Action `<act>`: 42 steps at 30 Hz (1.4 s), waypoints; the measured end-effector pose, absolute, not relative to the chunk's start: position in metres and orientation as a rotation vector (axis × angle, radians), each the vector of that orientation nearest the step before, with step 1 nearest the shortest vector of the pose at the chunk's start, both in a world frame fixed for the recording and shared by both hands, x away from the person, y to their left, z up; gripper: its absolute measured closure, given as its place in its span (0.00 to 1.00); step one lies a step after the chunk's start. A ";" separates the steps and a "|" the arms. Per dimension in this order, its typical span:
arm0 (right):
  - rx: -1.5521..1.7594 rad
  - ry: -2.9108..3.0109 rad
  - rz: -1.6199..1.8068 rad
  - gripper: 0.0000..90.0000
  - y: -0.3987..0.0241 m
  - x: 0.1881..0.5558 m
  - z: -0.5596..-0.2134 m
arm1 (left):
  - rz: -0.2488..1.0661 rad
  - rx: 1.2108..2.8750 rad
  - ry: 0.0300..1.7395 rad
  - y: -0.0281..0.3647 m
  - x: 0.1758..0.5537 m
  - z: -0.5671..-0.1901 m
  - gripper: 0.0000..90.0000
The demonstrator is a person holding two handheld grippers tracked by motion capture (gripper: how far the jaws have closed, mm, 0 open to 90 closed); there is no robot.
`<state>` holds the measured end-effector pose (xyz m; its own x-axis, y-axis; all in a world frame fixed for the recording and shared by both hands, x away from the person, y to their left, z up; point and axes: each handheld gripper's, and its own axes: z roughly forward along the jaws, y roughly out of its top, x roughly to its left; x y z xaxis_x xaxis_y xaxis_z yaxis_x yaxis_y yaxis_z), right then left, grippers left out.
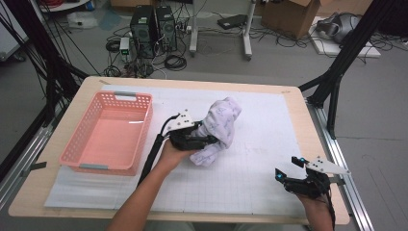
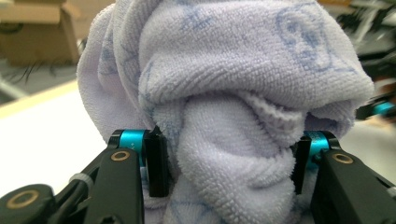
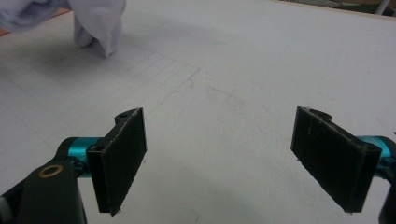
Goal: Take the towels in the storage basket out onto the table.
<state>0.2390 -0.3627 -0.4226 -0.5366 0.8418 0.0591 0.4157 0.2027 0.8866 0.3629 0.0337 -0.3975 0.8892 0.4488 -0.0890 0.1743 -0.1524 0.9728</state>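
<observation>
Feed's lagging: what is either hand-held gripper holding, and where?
Left hand-held gripper clamps the bunched white towel around its gathered lower part; right hand-held gripper holds nothing.

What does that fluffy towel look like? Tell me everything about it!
The towel is pale lilac-white with faint blue drawings, and looks like soft, loopy terry cloth. It is scrunched into a lumpy, twisted bundle with folds, not spread flat. The left tongs squeeze its middle between two black pads, one on each side. In the high view it sits near the middle of the white gridded mat, its lower end hanging down toward the mat.

The towel (image 1: 219, 129) is pale lilac with faint blue drawings; left of it, the basket (image 1: 77, 149) is salmon pink.
</observation>
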 end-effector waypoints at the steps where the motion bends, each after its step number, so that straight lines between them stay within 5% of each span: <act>1: 1.168 2.042 1.288 0.19 -0.363 0.239 -0.423 | 0.262 1.748 0.494 0.029 0.366 -0.401 0.55; 4: 1.166 2.048 1.287 0.19 -0.362 0.240 -0.423 | 0.243 1.795 0.583 0.017 0.373 -0.415 0.49; 9: 1.176 2.061 1.284 0.19 -0.361 0.241 -0.425 | 0.242 1.832 0.706 0.015 0.374 -0.419 0.21; 24: 1.183 2.070 1.288 0.19 -0.356 0.244 -0.426 | 0.365 1.695 0.754 0.089 0.329 -0.401 0.21; 42: 1.186 2.113 1.280 0.19 -0.348 0.253 -0.430 | 0.386 1.673 0.690 0.096 0.300 -0.424 0.24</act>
<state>0.2531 -0.3484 -0.4301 -0.5609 0.8232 0.0877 0.4589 0.2209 0.8606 0.2999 0.0958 -0.4236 0.7670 0.6307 -0.1176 0.2293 -0.0983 0.9684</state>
